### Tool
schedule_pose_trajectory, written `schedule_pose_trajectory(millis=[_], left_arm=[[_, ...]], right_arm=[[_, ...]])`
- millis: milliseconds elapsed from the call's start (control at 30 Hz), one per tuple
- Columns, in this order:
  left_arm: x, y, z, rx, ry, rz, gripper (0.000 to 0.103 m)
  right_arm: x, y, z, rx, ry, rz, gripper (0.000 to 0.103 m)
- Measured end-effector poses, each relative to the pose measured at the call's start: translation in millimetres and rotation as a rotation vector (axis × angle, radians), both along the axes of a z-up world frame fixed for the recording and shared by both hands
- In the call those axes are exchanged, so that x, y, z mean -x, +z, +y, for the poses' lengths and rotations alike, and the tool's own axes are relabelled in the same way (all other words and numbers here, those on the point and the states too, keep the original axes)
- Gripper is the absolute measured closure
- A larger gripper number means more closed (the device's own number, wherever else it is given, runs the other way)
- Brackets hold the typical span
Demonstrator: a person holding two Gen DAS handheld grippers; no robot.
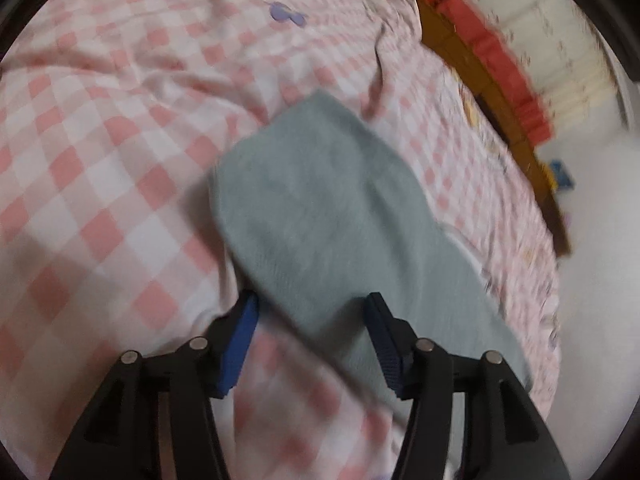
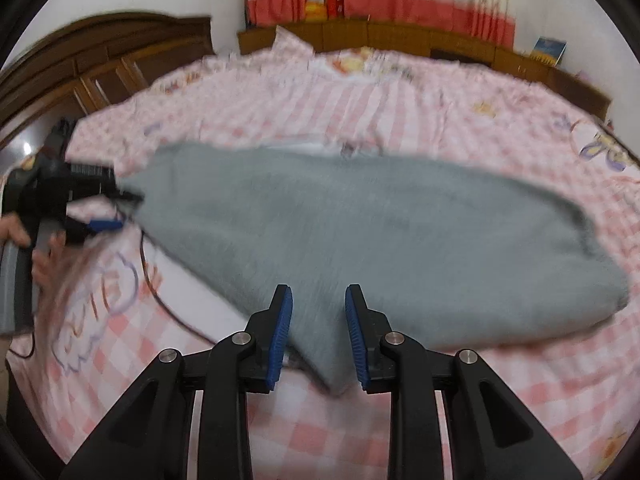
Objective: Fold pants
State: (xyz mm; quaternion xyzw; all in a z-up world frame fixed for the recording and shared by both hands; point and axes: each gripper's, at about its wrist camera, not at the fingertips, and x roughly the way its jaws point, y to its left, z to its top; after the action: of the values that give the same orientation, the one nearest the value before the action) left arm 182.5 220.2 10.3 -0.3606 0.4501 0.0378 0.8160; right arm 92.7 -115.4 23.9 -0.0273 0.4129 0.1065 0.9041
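Most of the checked bed lies bare around the grey pants, spread flat and long, likely for a fold. Left tongs stand spread over one end, gripping nothing; right tongs straddle a corner, pads apparently not pressing.
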Motion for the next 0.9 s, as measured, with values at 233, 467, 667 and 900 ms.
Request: schedule_pose_trajectory(millis=[233, 467, 667, 900], left_arm=[[-20.4, -10.0, 14.5, 0.114, 0.075, -0.081, 0.046], [-27.7, -8.6, 22.5, 0.102, 0.050, -0.097, 0.093], [-21.2, 28.1, 11.3, -0.020, -0.027, -0.188, 0.095], [-21.3, 90.1, -27.9, -0.178, -0.141, -0.279, 0.095]], right_arm=[[10.3, -4.2, -3.1, 0.007, 0.009, -0.009, 0.075], [19.0, 4.0, -6.3, -0.016, 0.003, -0.023, 0.075], [29.1, 14.0, -15.7, -0.043, -0.005, -0.051, 0.075], [34.6, 19.8, -28.4, -0.071, -0.028, -0.057, 0.075]])
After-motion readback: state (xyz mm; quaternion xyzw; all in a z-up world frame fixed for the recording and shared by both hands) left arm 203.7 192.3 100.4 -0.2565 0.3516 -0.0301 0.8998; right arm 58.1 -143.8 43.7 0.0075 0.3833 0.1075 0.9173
